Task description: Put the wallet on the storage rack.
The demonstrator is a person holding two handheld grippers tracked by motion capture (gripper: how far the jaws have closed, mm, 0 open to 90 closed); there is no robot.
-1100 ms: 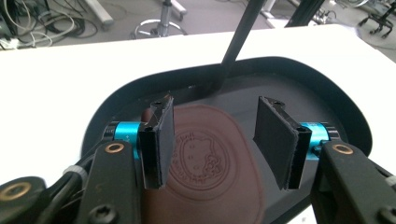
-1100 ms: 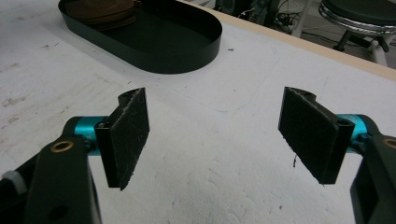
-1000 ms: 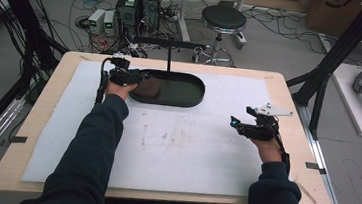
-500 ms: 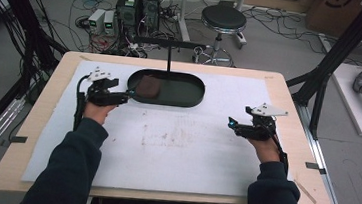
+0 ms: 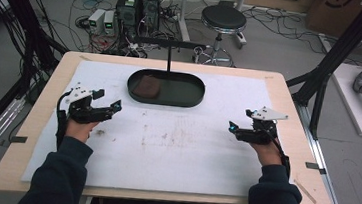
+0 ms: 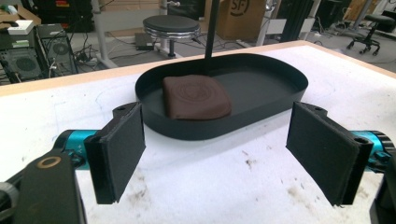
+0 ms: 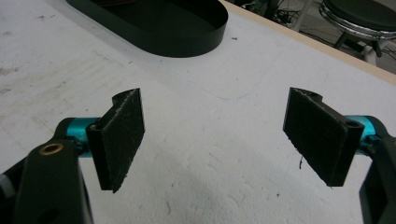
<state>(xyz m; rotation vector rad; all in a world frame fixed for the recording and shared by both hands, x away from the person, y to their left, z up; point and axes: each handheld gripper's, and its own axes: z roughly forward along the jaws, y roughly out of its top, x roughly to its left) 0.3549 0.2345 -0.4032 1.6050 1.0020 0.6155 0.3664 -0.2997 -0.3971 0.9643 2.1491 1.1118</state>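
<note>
The brown pad [image 6: 196, 98] lies flat in the left end of the black tray [image 5: 189, 100], which sits at the far middle of the white mat [image 5: 173, 156], with a thin black post [image 5: 169, 58] rising at the tray's far rim. A second ago the left gripper [image 5: 110, 106] was at the tray, over the pad; half a second ago it was already drawn off to the left, and now it rests near the left edge of the mat, well apart from the tray and nearer the person. Its jaws have just been opening and now stand wide apart with nothing between them: in the left gripper view both black pads [image 6: 122, 149] frame bare mat, and the brown pad lies beyond them inside the tray. That reads as a release. The pad appears to have been set down in the tray and let go, so the placing looks done and the left hand is pulling back to a rest. The right gripper [image 5: 234, 129] sits near the right edge of the mat where it was a second ago, jaws likewise spread and empty over the mat, the tray's right end showing far off in its own view. With both claws open and clear of the tray, and no other loose thing on the mat, the work seems at or near its end; if anything follows, it would start from a fresh reach toward the tray.
</note>
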